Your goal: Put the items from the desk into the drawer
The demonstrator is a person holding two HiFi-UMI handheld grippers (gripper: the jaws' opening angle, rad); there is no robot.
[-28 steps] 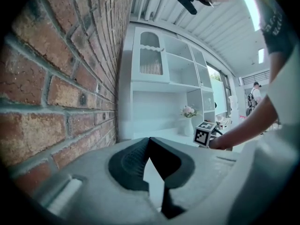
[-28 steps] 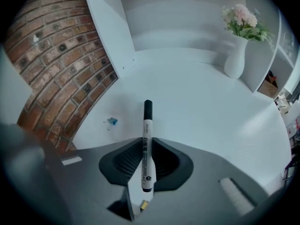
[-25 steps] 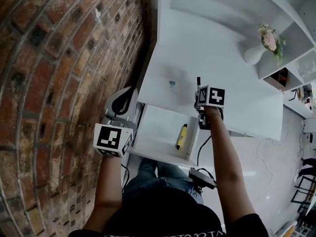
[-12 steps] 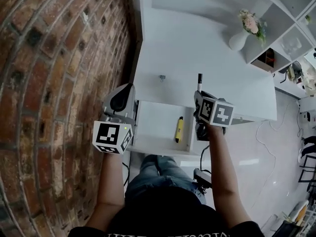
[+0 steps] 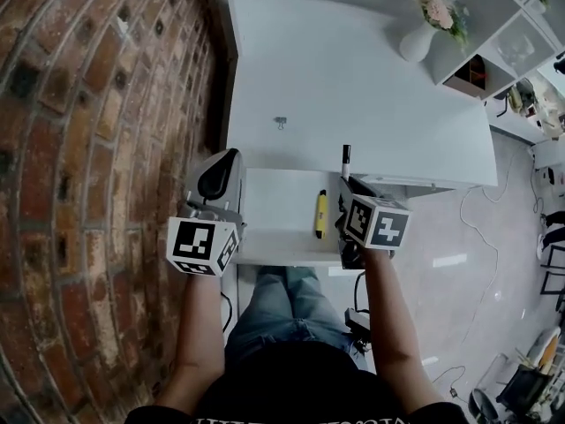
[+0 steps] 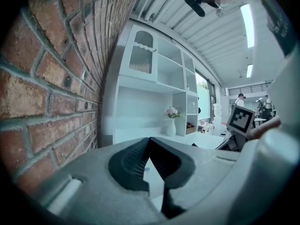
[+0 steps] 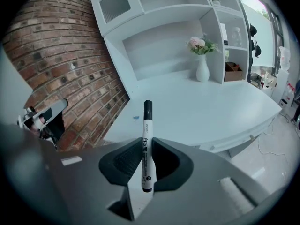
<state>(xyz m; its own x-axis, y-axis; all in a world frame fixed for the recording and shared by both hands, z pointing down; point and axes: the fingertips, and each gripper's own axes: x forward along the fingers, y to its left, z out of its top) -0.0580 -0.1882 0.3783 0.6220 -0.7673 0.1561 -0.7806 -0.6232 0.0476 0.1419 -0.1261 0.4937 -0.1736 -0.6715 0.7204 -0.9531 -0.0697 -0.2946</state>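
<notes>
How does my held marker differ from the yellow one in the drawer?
The held marker is white with a black cap, the drawer marker yellow. The held marker is clamped in the right gripper, the drawer marker lies loose in the drawer. Both are slim pens.

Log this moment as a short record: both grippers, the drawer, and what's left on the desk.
left gripper: jaws together, nothing between them, beside the drawer's left side
right gripper: shut on a white marker with a black cap, near the drawer's right edge
drawer: open, yellow marker lying inside
desk: one small item, too small to identify; vase of flowers at the back
</notes>
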